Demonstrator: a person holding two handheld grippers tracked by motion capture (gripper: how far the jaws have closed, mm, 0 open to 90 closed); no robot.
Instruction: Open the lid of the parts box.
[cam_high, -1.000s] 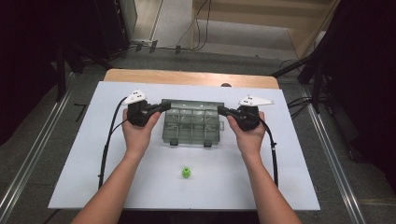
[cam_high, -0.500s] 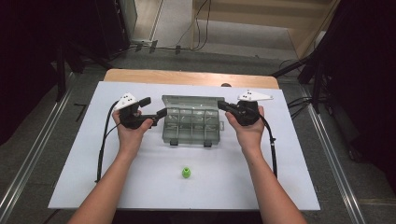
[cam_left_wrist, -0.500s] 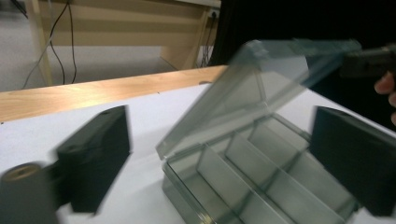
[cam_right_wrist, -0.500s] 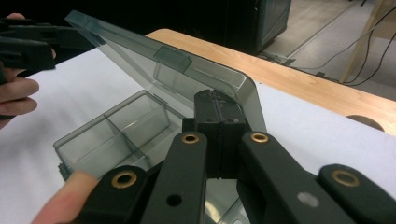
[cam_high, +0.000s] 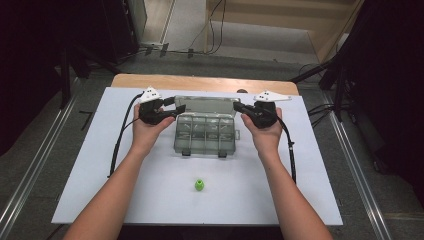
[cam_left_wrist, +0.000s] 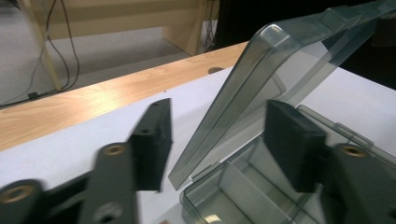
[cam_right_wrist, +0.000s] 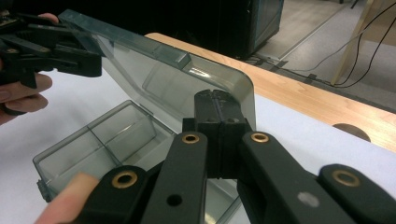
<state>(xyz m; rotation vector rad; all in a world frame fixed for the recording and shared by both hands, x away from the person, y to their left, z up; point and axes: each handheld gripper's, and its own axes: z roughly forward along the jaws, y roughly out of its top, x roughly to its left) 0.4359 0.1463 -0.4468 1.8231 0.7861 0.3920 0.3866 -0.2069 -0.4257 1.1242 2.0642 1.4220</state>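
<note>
A smoky clear compartment box lies mid-table with its lid raised and tilted back. The lid rises between my left gripper's open jaws, and neither pad touches it. In the high view the left gripper is at the lid's left end. My right gripper is at the lid's right end. Its jaws are shut together in front of the lid's corner, over the open compartments. Nothing shows between the pads.
A small green piece sits on the white mat nearer the person, in front of the box. A wooden strip runs along the table's far edge. Black cables trail from both grippers across the mat.
The lid was flat a second ago and now stands raised. Both grippers have shifted from the box's sides up to the lid's ends, and the left jaws have come off the box.
</note>
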